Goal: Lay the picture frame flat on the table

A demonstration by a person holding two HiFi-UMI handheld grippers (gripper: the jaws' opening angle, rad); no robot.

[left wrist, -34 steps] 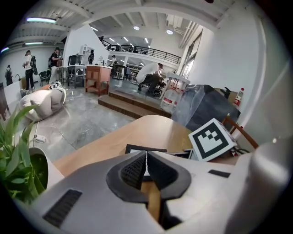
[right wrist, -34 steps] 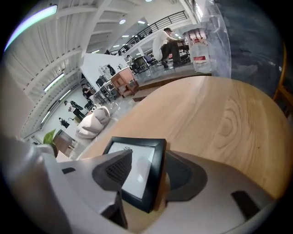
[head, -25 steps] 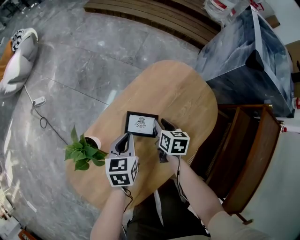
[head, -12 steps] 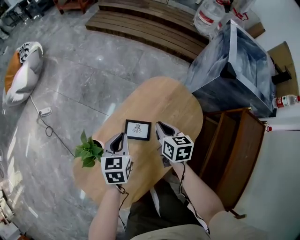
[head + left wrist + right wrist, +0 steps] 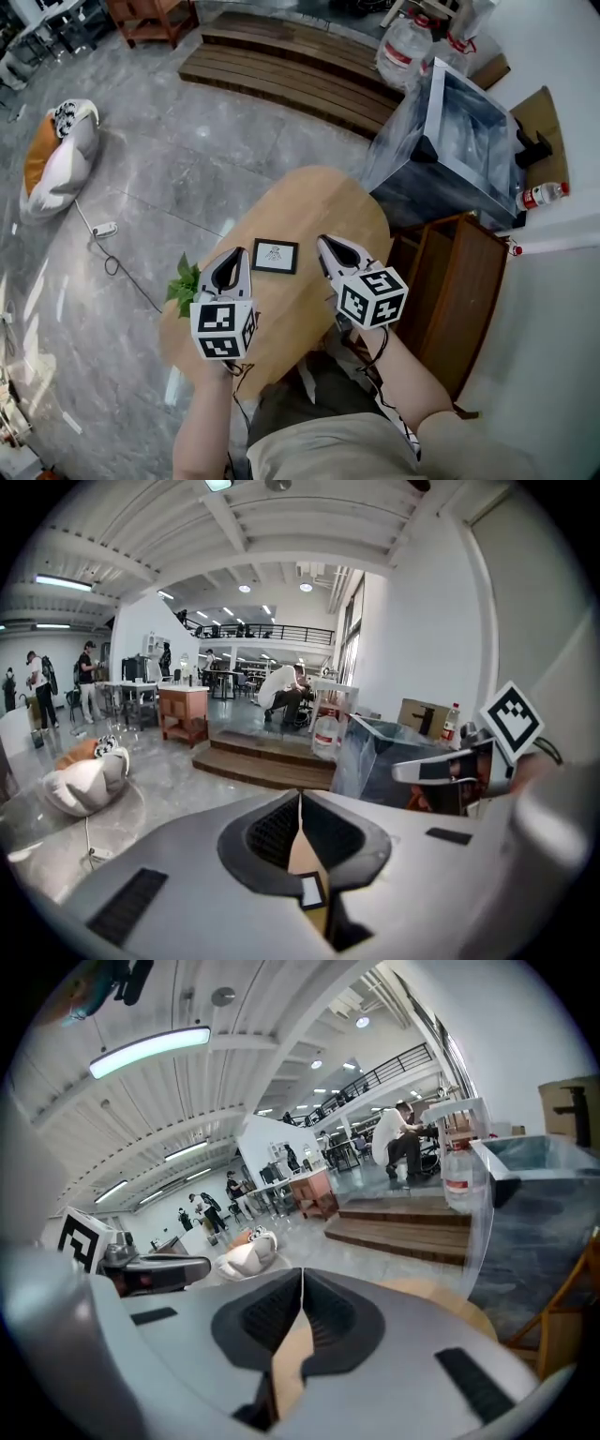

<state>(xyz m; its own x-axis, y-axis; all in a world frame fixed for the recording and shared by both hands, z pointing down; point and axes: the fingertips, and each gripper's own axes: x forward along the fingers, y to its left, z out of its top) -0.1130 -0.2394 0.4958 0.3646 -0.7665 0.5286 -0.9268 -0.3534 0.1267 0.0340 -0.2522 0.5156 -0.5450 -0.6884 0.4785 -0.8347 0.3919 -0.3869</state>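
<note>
The black picture frame [image 5: 275, 256] with a white print lies flat on the oval wooden table [image 5: 309, 202]. Nothing touches it. My left gripper [image 5: 236, 251] hovers just left of the frame, its jaws shut and empty. My right gripper [image 5: 322, 241] hovers just right of the frame, also shut with nothing between its jaws. In the left gripper view the jaws [image 5: 300, 795] meet, and the frame [image 5: 309, 891] shows small below them. The right gripper view shows its jaws [image 5: 302, 1270] pressed together over bare tabletop.
A small potted plant [image 5: 185, 284] stands at the table's left edge beside my left gripper. A wooden chair frame [image 5: 450, 291] and a large clear-sided box [image 5: 450, 141] stand to the right. Wooden steps [image 5: 281, 66], water bottles [image 5: 398, 52] and a bean bag [image 5: 58, 155] are farther off.
The right gripper's jaws have closed, and it has drawn back from the frame's right edge. Both grippers have lifted away, and the head view has pulled back; the frame stays lying on the table.
</note>
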